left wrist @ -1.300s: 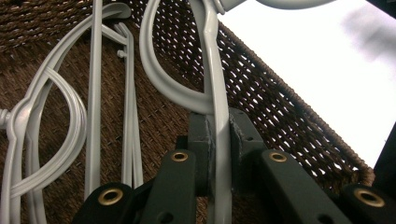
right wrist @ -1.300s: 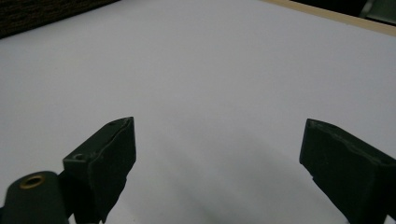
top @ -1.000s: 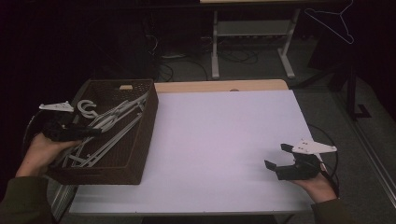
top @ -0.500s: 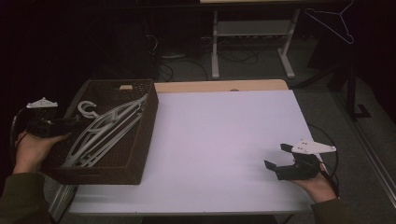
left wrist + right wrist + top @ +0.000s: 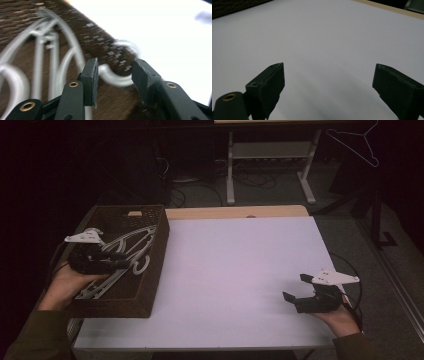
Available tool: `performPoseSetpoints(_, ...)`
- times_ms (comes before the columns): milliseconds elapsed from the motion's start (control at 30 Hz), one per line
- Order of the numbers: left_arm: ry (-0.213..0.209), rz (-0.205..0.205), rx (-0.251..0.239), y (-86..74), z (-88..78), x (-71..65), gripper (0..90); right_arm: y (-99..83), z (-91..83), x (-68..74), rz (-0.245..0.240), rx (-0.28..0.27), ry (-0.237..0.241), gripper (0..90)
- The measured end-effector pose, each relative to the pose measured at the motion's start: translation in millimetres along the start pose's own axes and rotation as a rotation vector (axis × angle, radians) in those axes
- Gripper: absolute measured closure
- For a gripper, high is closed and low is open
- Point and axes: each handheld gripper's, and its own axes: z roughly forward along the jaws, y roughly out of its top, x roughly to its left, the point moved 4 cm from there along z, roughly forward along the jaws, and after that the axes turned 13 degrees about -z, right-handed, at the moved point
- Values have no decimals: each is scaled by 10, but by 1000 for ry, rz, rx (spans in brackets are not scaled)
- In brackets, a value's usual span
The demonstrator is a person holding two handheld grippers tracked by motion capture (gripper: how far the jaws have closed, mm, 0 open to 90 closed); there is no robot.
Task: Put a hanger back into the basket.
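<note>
The bench (image 5: pixel 235 270) is covered by a plain white sheet; a strip of bare wood is seen along its far edge. The room behind is dark. A white metal frame (image 5: pixel 270 165) stands on the floor beyond the bench, with cables around its feet. A wire hanger (image 5: pixel 357 142) is seen at upper right.

A dark woven basket (image 5: pixel 150 270) sits on the bench's left end. White hangers (image 5: pixel 125 252) lie inside it, hooks toward the near right wall.

The left tool (image 5: pixel 127 261) is held over the basket. Its jaws have just been opening and are apart; one hanger's hook (image 5: pixel 113 77) passes between the pads without being pressed. The left gripper view is blurred.

The right tool (image 5: pixel 295 287) is rested at the bench's near right edge, jaws wide apart over bare sheet, nothing between them.

Against the earlier frames: the left tool, then at the basket's outer left wall, is now found further right, above the hangers. The hangers' lie in the basket is changed. The right tool and basket are unchanged in place.
</note>
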Motion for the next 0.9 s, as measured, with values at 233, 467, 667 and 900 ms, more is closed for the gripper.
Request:
performPoseSetpoints(233, -40, -14, 81, 18, 340, -181, 564, -7, -20, -13, 0, -2, -3, 103)
performPoseSetpoints(467, -13, -62, 94, 20, 418, -188, 625, -9, -18, -15, -6, 0, -7, 103)
performPoseSetpoints(667, 12, -35, 101, 91, 354, -227, 740, 15, -19, -13, -7, -9, -9, 103)
performPoseSetpoints(900, 65, -62, 25, 281, 14, -73, 758, 52, -53, -25, -14, -25, -21, 103)
